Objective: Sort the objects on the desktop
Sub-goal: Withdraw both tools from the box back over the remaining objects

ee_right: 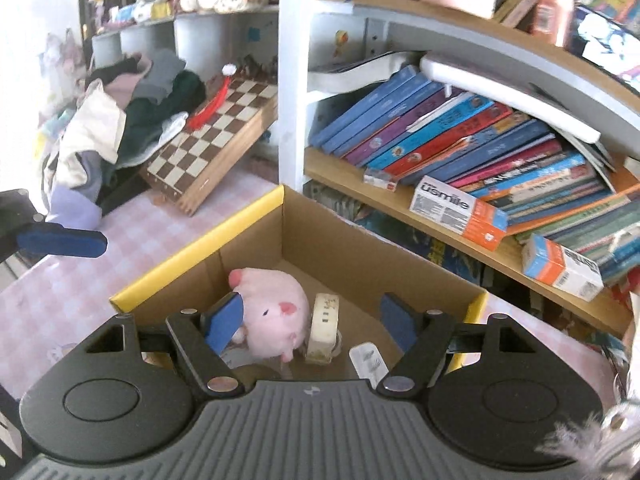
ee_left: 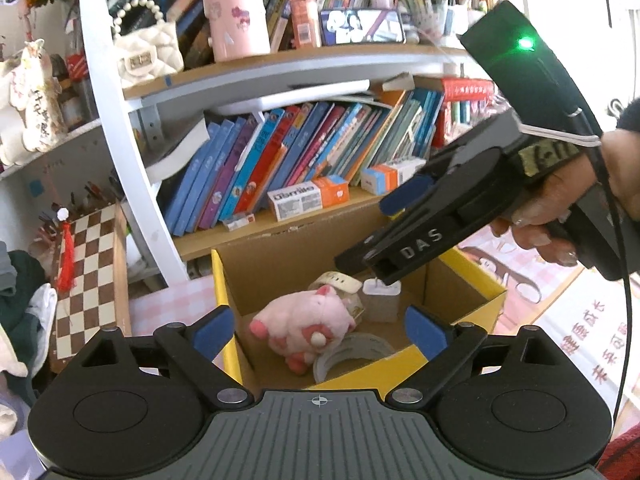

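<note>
Left wrist view was where the whole setup got laid out: the cardboard box point(ee_left: 360, 280) with the yellow rim was seen on the pink checked worktop point(ee_left: 176, 304), right against the bookshelf point(ee_left: 280, 224). Inside it a pink plush pig point(ee_left: 308, 320), a tape roll point(ee_left: 352, 350), a white charger plug point(ee_left: 382, 298) and a cream strap-like thing point(ee_left: 338, 282) were already parked.

The left gripper point(ee_left: 320, 330) was held spread wide with nothing between its fingers, aimed at the box from its near rim. The right gripper point(ee_right: 312, 322) was also found wide open and empty, hung directly over the box, so it was the closer one, with the plug just under its right finger.

Probably a drop had just been made, though that's a guess. The plug's long axis was seen running roughly along the fingers' forward line in the right wrist view, so nothing was lined up for a grab.
</note>
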